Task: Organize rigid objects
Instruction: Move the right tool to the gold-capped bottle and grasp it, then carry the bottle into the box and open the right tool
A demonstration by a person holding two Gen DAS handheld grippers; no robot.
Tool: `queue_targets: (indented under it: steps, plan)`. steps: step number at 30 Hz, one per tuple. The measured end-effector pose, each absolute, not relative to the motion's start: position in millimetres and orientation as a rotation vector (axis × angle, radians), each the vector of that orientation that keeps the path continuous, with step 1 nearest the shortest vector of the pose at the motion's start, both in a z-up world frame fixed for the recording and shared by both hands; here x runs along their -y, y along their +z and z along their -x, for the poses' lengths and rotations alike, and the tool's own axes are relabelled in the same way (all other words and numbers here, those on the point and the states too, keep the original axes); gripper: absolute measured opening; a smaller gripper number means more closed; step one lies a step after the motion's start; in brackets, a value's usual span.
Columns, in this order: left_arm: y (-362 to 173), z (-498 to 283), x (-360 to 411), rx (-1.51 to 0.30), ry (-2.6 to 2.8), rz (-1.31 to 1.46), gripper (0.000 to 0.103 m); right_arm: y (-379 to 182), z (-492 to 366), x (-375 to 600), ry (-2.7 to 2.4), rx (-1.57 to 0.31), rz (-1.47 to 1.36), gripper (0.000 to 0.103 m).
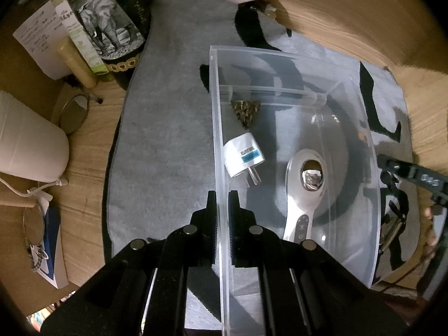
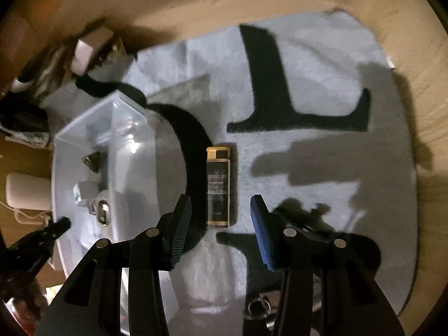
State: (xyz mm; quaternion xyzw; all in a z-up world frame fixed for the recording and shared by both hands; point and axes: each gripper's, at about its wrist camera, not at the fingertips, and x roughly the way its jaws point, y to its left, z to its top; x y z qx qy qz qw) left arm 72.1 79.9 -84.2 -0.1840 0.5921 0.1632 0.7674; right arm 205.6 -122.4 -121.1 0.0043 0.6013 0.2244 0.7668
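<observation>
A clear plastic box (image 1: 350, 106) sits on a grey mat with black letters. Inside lie a white plug adapter (image 1: 243, 158), a white handheld device with a shiny metal head (image 1: 305, 187) and a small spiky gold triangle (image 1: 246, 111). My left gripper (image 1: 222, 205) is shut on the box's left wall. In the right wrist view the box (image 2: 84, 128) is at the left. A black and gold lighter (image 2: 218, 187) lies on the mat (image 2: 322, 70) just right of the box. My right gripper (image 2: 221, 221) is open just above the lighter, its fingers on either side of the lighter's near end.
A bottle with an elephant label (image 1: 106, 25), boxes and papers stand at the mat's far left. A white cylinder (image 1: 28, 142), a small mirror (image 1: 73, 114) and a cable lie on the wooden table at left. The right gripper's arm (image 1: 414, 173) shows beyond the box's right wall.
</observation>
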Motion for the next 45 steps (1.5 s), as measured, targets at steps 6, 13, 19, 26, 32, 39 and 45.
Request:
queue_targets:
  steps: [6, 13, 19, 26, 32, 39, 45]
  plan:
    - [-88, -70, -79, -1.295, 0.361, 0.404, 0.006, -146, -213, 106, 0.506, -1.36, 0.018, 0.041]
    - [-89, -69, -77, -1.298, 0.362, 0.411, 0.006, -152, -211, 105, 0.493, -1.325, 0.083, 0.021]
    - [-89, -68, -78, -1.3, 0.35, 0.398, 0.006, -143, -204, 117, 0.483, -1.289, 0.054, 0.021]
    - [-88, -69, -79, -1.298, 0.332, 0.384, 0.006, -108, -182, 131, 0.486, -1.219, 0.02, 0.021]
    - [-88, -68, -79, -1.294, 0.314, 0.375, 0.006, -68, -168, 136, 0.511, -1.152, -0.02, 0.021]
    - [-86, -64, -77, -1.286, 0.296, 0.37, 0.006, -42, -152, 108, 0.578, -1.107, -0.022, 0.021]
    - [-84, -59, -76, -1.283, 0.284, 0.369, 0.006, -46, -130, 75, 0.662, -1.122, 0.025, 0.021]
